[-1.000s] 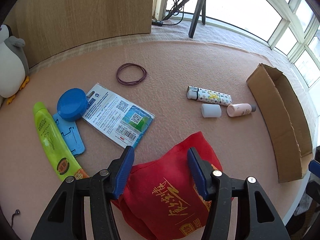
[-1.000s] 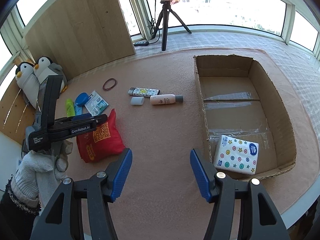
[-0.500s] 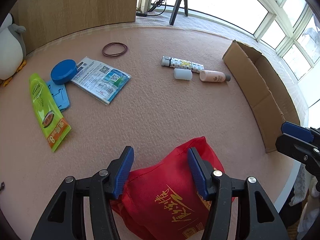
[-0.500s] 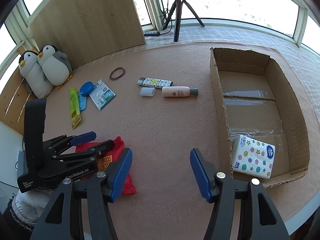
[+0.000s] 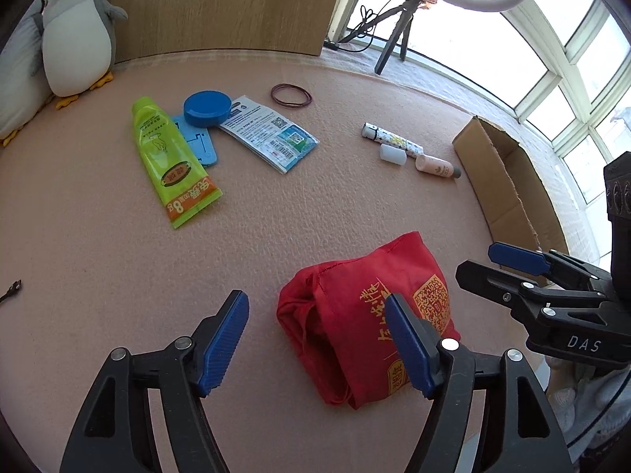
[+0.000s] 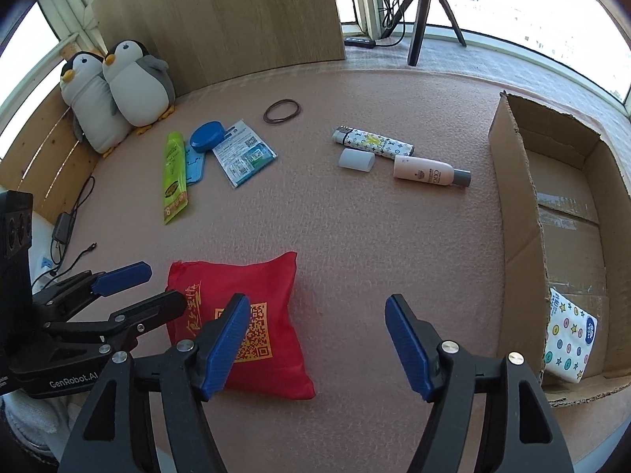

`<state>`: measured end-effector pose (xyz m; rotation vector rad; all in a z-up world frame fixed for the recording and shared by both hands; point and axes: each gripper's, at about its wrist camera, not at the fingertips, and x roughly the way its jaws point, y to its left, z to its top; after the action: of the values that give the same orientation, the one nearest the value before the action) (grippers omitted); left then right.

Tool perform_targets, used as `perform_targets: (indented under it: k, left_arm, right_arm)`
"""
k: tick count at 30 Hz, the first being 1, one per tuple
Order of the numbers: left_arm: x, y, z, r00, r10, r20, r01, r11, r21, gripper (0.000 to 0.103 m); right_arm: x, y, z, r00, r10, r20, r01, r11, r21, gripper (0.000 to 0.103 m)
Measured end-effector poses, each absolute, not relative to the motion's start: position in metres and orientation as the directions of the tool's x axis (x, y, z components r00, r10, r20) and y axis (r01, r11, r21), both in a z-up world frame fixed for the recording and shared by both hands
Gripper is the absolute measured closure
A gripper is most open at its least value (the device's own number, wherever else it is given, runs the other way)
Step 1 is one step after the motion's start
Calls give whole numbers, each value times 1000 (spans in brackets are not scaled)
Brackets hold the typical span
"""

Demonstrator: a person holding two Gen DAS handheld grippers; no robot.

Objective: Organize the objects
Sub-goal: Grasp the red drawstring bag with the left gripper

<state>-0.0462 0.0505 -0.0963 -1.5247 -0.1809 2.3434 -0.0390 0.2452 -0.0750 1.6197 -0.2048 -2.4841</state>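
With both the left hand-held gripper (image 5: 315, 339) and right hand-held gripper (image 6: 317, 341) spread apart and empty, the red pouch (image 6: 244, 315), lying at the surface's six o'clock edge, is best pinched mid-body before transfer to the cardboard box (image 6: 512, 181) at three o'clock.

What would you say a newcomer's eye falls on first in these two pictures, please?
Most likely the bright red bag, lying flat on the pink mat near its front edge, with the open left tongs and open right tongs poised near it. Next comes the large cardboard box on the right, holding a star-patterned tissue pack, and then the two plush penguins in the far left corner.
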Motion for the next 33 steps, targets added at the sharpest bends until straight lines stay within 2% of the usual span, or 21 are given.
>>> perform_targets:
  k: [5,24,28,31,33]
  left_arm:
    - [-38,51,-105,-345,359,-867,-205,-931,-303,23]
    - [-32,63,-119,-278,444,-852,-213,-893,-396,24]
    - [-29,69,-120,-276,446,-851,-230,-891,-392,30]
    - [-29,70,-120,-272,452,-849,-235,-887,-397,37]
    - [-29,72,-119,-269,463,-844,-239,-881,-408,41]
  right_arm:
    - [-46,233,-83,-361,-239,-901,110,-971,213,31]
    - [-54,223,-106,-226,-385,-895,142,-922,361,30]
    - [-52,215,-109,-220,-399,-890,157,-915,372,32]
    - [-52,212,-109,-215,-418,-883,161,-907,390,43]
    - [-51,211,-108,-220,-412,-884,166,-909,383,44]
